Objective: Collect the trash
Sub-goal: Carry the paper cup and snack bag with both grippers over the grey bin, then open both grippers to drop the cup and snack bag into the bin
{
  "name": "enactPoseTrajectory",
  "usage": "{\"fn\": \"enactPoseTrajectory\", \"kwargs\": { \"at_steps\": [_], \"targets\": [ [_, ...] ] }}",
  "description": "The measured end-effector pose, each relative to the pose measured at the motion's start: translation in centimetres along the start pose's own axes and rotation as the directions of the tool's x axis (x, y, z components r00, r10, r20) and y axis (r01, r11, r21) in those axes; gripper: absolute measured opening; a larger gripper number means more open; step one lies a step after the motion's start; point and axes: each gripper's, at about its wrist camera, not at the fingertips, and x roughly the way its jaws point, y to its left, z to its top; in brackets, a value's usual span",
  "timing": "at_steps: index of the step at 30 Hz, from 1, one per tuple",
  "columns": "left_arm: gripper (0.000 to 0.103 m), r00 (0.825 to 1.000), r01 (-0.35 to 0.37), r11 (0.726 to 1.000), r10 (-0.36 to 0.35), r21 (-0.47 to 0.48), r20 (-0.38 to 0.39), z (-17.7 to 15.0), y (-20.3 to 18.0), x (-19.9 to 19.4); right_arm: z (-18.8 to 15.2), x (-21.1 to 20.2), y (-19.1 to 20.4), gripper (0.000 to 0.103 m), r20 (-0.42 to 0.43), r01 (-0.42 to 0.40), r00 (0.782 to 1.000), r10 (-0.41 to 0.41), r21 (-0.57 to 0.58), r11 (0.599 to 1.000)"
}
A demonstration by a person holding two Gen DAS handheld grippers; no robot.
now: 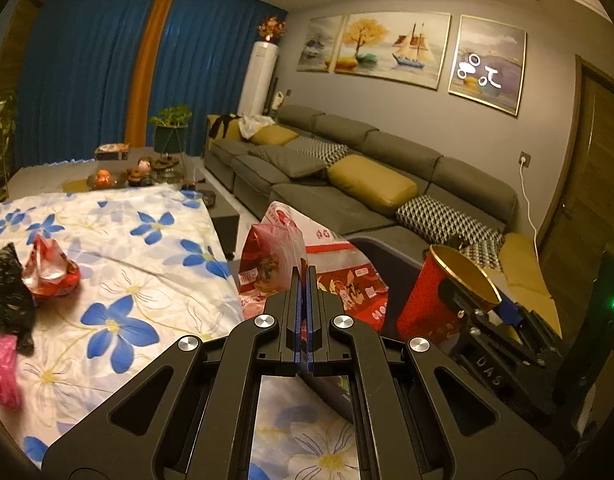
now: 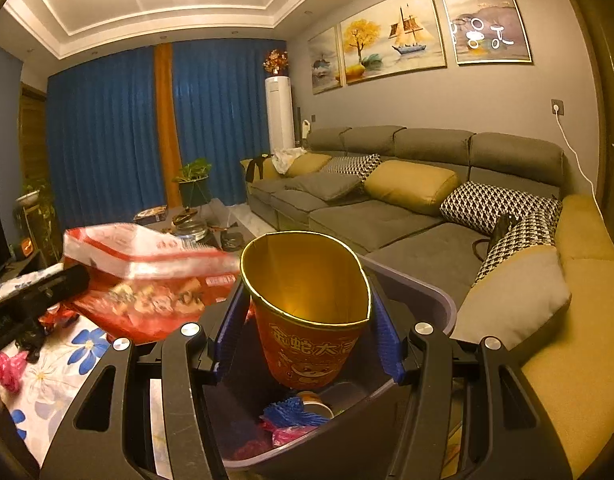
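A: The right gripper (image 2: 307,316) is squeezing the red paper cup (image 2: 307,320) between its fingers (image 2: 387,340), partly open around it, and the rim is already bending into an oval. The cup is hanging right over the grey bin (image 2: 439,300), which is holding some blue and pink scraps.

B: And the left gripper (image 1: 305,276)?

A: Its fingers are pinched fully together on the edge of a red-and-white snack bag (image 1: 327,264), which is dangling over the near rim of the bin, beside the flowered tabletop (image 1: 155,264).

B: So what is worrying you?

A: The bag is wide and floppy. If it is let go here, it is likely catching on the rim and sliding off outside. The cup is slick and deformed, so it may be slipping early or tipping sideways. The two grippers are also crowding each other above one opening.

B: Anything left?

A: A black bag (image 1: 11,292), a red wrapper (image 1: 51,272) and pink plastic (image 1: 1,368) are lying on the cloth.
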Motion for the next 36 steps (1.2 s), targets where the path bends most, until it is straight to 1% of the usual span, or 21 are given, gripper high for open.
{"fn": "enactPoseTrajectory", "kwargs": {
  "at_steps": [11, 19, 25, 26, 27, 28, 29, 30, 31, 32, 33, 35, 36],
  "targets": [
    [0.0, 0.997, 0.022, 0.999, -0.02, 0.024, -0.077, -1.1, -1.2, 3.2, -0.4, 1.7, -0.5, 0.057, -0.023, -0.018, 1.0, 0.018, -0.003, 1.0],
    [0.001, 0.994, 0.046, 0.998, -0.042, 0.032, -0.099, -1.5, -1.5, 4.1, -0.3, 2.6, -1.1, 0.059, -0.037, -0.018, 0.999, 0.018, -0.009, 1.0],
    [0.002, 0.991, 0.072, 0.997, -0.068, 0.039, -0.113, -1.8, -1.6, 4.4, -0.6, 2.8, -1.0, 0.063, -0.038, -0.009, 0.999, 0.009, -0.001, 1.0],
    [0.004, 0.991, 0.073, 0.996, -0.068, 0.042, -0.115, -1.8, -1.6, 4.4, -0.6, 2.8, -1.1, 0.068, -0.041, -0.006, 0.999, 0.006, 0.002, 1.0],
    [0.009, 0.99, 0.076, 0.996, -0.07, 0.045, -0.118, -1.9, -1.6, 4.4, -0.6, 2.9, -1.2, 0.071, -0.042, 0.0, 0.999, 0.0, 0.005, 1.0],
    [0.012, 0.99, 0.079, 0.996, -0.073, 0.045, -0.121, -1.9, -1.4, 4.5, -0.7, 2.8, -1.3, 0.072, -0.041, 0.0, 0.999, 0.0, 0.01, 1.0],
    [0.019, 0.99, 0.079, 0.996, -0.073, 0.042, -0.124, -1.9, -1.3, 4.4, -0.6, 2.8, -1.4, 0.072, -0.042, -0.002, 0.999, 0.002, 0.013, 1.0],
    [0.032, 0.99, 0.074, 0.996, -0.068, 0.042, -0.125, -2.0, -1.2, 4.4, -0.5, 2.7, -1.6, 0.072, -0.037, 0.01, 0.999, -0.009, 0.017, 1.0],
    [0.041, 0.991, 0.065, 0.997, -0.06, 0.039, -0.122, -2.0, -1.0, 4.2, -0.4, 2.5, -1.7, 0.073, -0.032, 0.016, 0.999, -0.016, 0.021, 1.0],
    [0.058, 0.992, 0.059, 0.998, -0.055, 0.031, -0.113, -2.0, -0.8, 4.0, -0.4, 2.3, -1.9, 0.074, -0.026, 0.021, 0.999, -0.021, 0.026, 0.999],
    [0.067, 0.993, 0.058, 0.998, -0.055, 0.021, -0.1, -2.0, -0.5, 3.6, -0.3, 2.0, -2.1, 0.074, -0.021, 0.025, 0.999, -0.025, 0.032, 0.999],
    [0.075, 0.996, 0.046, 0.999, -0.046, 0.004, -0.078, -1.9, 0.0, 2.8, -0.1, 1.1, -2.4, 0.076, -0.003, 0.037, 0.999, -0.037, 0.045, 0.998],
    [0.077, 0.997, 0.035, 0.999, -0.035, 0.002, -0.071, -1.9, 0.2, 2.4, -0.1, 0.7, -2.5, 0.078, 0.005, 0.04, 0.999, -0.04, 0.048, 0.998]
  ]
}}
